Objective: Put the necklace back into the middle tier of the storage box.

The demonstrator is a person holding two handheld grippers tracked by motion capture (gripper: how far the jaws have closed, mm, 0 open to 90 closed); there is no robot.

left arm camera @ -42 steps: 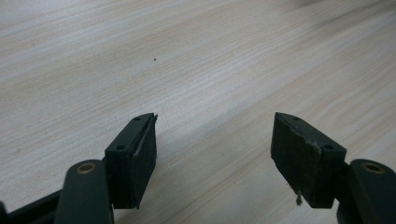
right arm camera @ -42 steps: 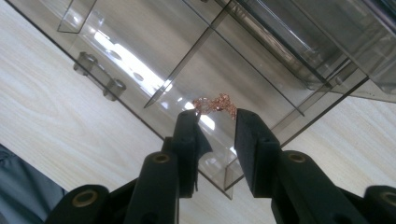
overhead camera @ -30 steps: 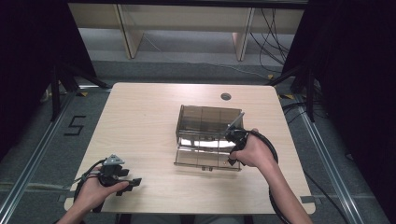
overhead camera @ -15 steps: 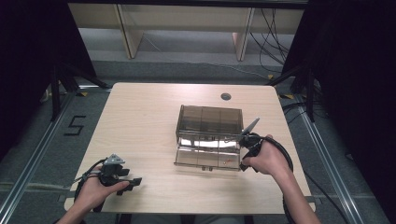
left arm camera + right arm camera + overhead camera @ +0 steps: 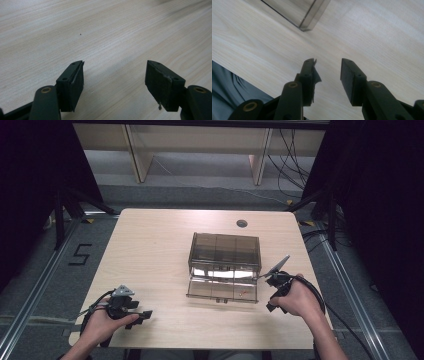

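A smoky clear plastic box [image 5: 225, 251] stands right of the table's middle, with its hinged front flap [image 5: 222, 291] folded down flat toward me. A tiny red speck lies on the flap. My right gripper [image 5: 269, 308] hovers just off the flap's right front corner, held in a hand. In the right gripper view it [image 5: 328, 67] is open over bare wood with nothing between the jaws, and the box corner [image 5: 308, 15] shows above. My left gripper [image 5: 145, 314] rests low at the front left. It [image 5: 113, 75] is open wide over the tabletop.
The light wooden table [image 5: 150, 250] has a round cable hole [image 5: 242, 223] at the back right. Its front edge runs close under the right gripper, with grey-blue cloth [image 5: 234, 92] below it. Cables trail from both grippers, and dark stands flank the table.
The right gripper has drawn back from the box's right side, moving right and toward the table's front edge. The left gripper has stayed where it was.
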